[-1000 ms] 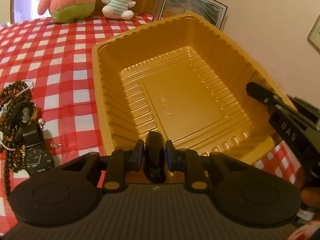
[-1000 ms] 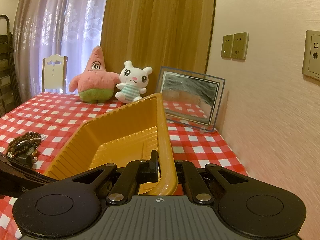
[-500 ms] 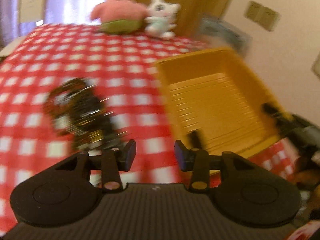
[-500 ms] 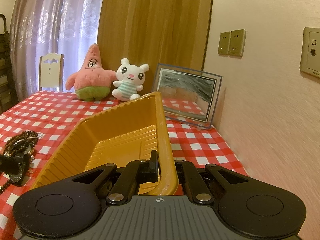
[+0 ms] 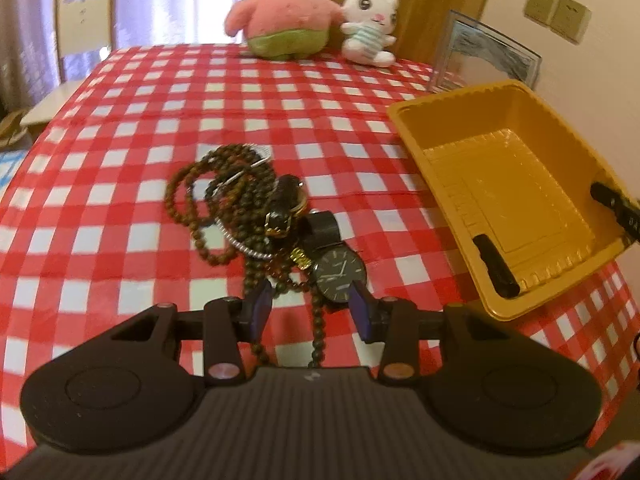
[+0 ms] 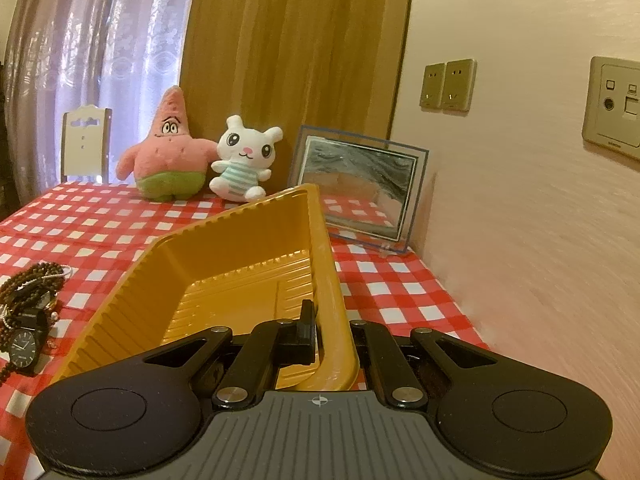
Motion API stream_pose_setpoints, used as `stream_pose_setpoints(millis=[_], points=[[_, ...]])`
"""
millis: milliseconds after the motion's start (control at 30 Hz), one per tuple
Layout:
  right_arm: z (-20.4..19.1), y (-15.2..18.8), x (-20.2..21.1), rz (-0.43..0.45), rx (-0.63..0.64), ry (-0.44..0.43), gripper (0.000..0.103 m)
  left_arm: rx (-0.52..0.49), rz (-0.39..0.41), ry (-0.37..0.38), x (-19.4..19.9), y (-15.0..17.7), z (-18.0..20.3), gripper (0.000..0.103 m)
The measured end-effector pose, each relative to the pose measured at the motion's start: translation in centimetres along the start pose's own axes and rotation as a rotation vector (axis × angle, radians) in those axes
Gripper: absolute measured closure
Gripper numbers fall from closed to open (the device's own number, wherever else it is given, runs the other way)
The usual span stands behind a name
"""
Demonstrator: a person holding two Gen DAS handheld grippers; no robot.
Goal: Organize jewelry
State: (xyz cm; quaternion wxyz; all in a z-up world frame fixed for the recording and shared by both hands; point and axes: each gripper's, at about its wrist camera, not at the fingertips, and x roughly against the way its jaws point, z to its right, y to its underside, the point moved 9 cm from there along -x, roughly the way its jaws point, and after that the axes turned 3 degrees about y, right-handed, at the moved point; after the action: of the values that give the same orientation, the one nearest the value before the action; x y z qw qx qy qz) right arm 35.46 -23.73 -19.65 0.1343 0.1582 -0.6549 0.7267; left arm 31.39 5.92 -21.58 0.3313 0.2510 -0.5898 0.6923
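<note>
Left tongs (image 5: 312, 304) hang part open and empty over the tangled heap of brown bead strings (image 5: 224, 204), with the black round-faced wristwatch (image 5: 340, 276) lying just ahead of the pads on the red-and-white checked worktop (image 5: 160, 120). Right tongs (image 6: 332, 336) are clamped tight on the near rim of the yellow ribbed plastic tray (image 6: 240, 264), which sits to the right of the heap. Inside the tray, one black strap-like piece (image 5: 496, 266) lies near the front wall.
</note>
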Motion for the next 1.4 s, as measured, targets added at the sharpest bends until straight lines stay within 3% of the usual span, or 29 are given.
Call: stream_pose_setpoints(millis=[200,833,900,967,1200,1400], points=[[0.0,-0.1,-0.3,-0.004,-0.008,0.005,0.098,-0.026,-0.006,0.0,-1.7,-0.8,0.8,0.065],[0.9,0.3,-1.5,-0.029,-0.01,-0.046,0.098,0.002,-0.017,-0.097,-6.6,-3.6,2.0,0.065],[0.9,0.3,-1.5,-0.028,-0.01,-0.047,0.098,0.01,-0.027,-0.097,-6.8,-3.6,1.9,0.068],[0.9,0.3,-1.5,-0.028,-0.011,-0.047,0.098,0.016,-0.034,-0.099,-6.9,-3.5,1.6,0.08],[0.8,0.3,-1.4,-0.027,-0.013,-0.046,0.098,0.05,-0.024,-0.036,-5.8,-3.8,1.4,0.085],[0.8,0.3,-1.3,-0.024,-0.018,-0.045,0.098,0.008,-0.005,0.001,-3.9,-3.4,2.3,0.086]])
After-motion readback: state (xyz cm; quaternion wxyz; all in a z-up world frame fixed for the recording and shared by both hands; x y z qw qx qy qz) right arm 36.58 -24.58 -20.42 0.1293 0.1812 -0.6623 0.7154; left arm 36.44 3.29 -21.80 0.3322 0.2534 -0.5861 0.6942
